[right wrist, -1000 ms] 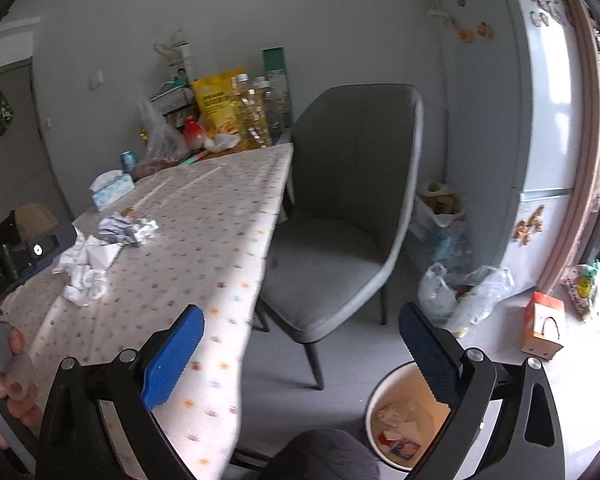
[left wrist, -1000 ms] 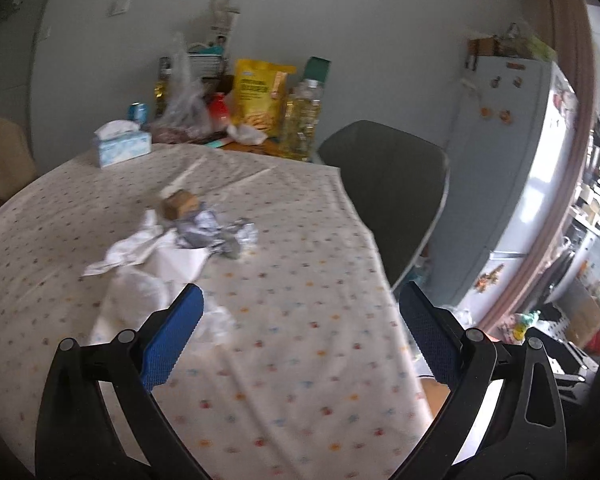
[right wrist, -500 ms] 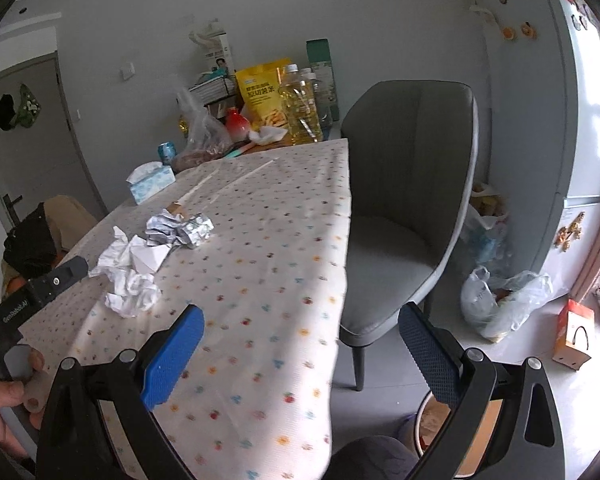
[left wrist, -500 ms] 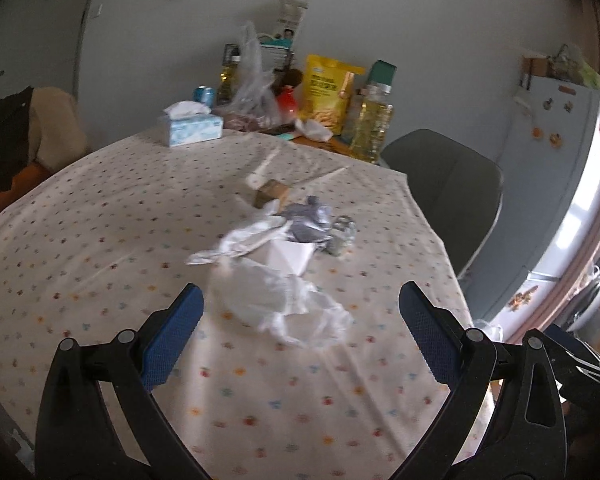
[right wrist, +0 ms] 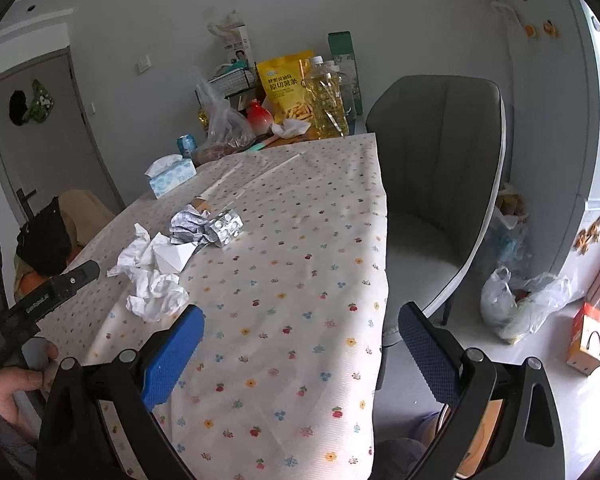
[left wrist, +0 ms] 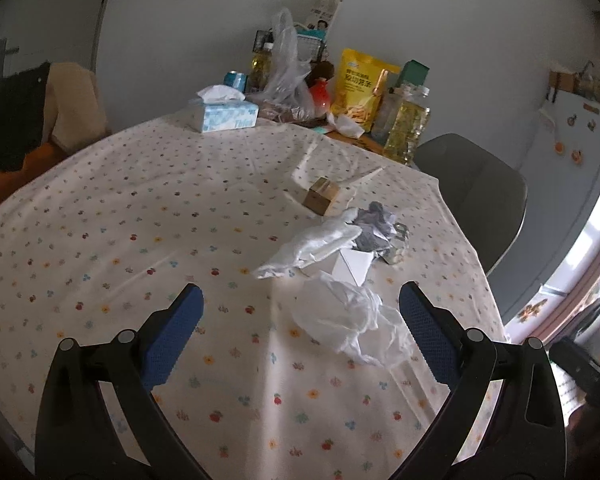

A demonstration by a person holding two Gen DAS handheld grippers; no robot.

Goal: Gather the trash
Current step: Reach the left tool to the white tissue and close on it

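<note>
The left gripper (left wrist: 300, 316) is wide apart, holding nothing, just before the crumpled tissue (left wrist: 348, 320) on the table (left wrist: 100, 220). The soft paper could slip out. The right gripper (right wrist: 300, 336) is wide apart too, well away.

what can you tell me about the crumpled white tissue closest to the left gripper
The crumpled white tissue is a thin, wrinkled sheet of soft paper wadded into a loose, puffy lump with ragged folds. It lies flat on the flower-dotted tablecloth, nearest of the trash pile, ahead of the open left gripper and toward its right finger; nothing grips it. Its far edge meets a folded white paper. The right wrist view shows the same wad at the pile's near end.
</note>
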